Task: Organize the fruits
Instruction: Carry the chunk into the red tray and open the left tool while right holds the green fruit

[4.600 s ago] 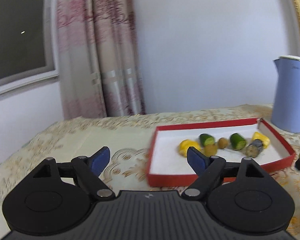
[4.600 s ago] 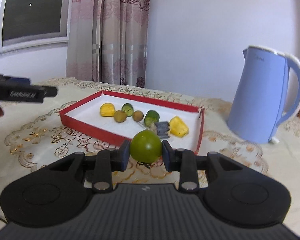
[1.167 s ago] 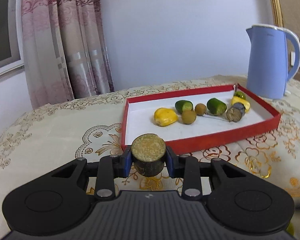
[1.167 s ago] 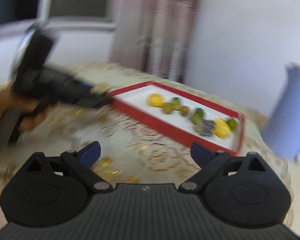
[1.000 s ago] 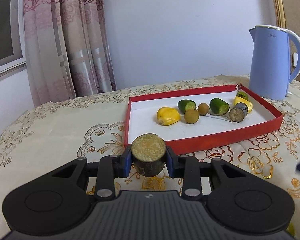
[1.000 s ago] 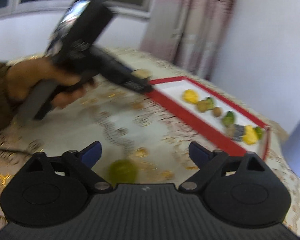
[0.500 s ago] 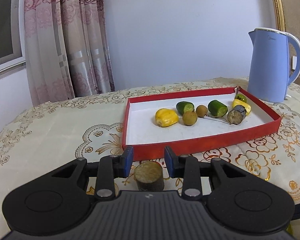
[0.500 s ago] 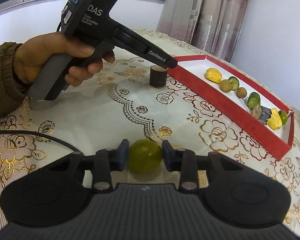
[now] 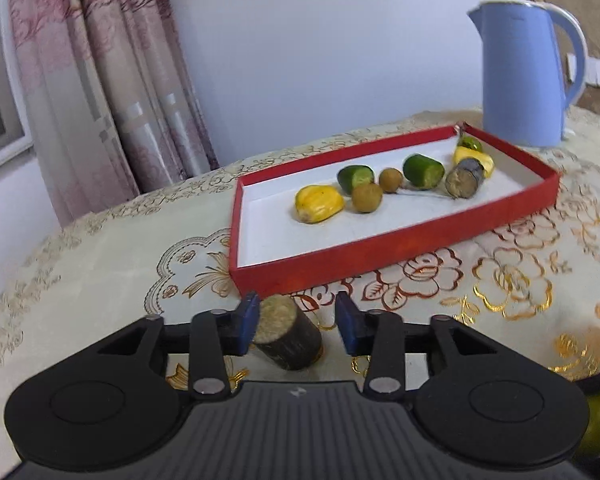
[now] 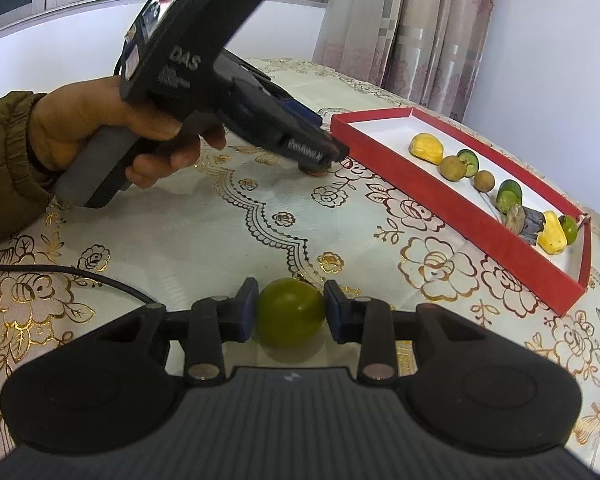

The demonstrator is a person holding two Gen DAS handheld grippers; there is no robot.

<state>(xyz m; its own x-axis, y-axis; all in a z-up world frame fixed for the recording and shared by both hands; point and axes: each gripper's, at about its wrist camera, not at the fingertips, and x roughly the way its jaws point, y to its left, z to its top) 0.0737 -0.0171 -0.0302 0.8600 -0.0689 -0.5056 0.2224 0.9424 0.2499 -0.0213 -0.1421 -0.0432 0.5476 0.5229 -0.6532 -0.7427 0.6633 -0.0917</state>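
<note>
A dark cut stalk piece (image 9: 288, 336) is seen between the opening left gripper (image 9: 296, 322), at six o'clock of the red tray (image 9: 400, 248); only the right wrist view shows the green fruit (image 10: 290, 312) pinched by the right gripper (image 10: 290, 312).

Left gripper (image 9: 296, 326): jaws, formerly clamped on the dark cylinder piece (image 9: 286, 338), are opening; the piece now stands on the tablecloth between them, against the left pad. Right gripper (image 10: 290, 312): jaws, earlier wide apart and empty, now closed on the green fruit (image 10: 290, 316).

Black hand-held gripper (image 10: 288, 312) – blue pads (image 10: 247, 312), "DAS" lettering – olive sleeve (image 10: 4, 168).
</note>
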